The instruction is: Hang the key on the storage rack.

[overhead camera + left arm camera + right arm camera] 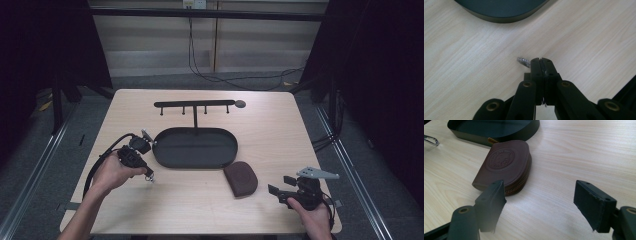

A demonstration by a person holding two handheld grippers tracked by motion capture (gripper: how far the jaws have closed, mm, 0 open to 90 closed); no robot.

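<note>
While left tongs (541,61) pinch a metal ring (523,61), right tongs (540,202) gape

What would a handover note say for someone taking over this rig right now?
Left gripper: shut on a small silver metal piece, just above the table, near the black oval tray.
Right gripper: open, empty, facing the brown zip pouch.
Hook stand: nothing hangs on it.
Done: metal piece picked up.
Left: probably placing it on stand or tray; pouch untouched.
</note>
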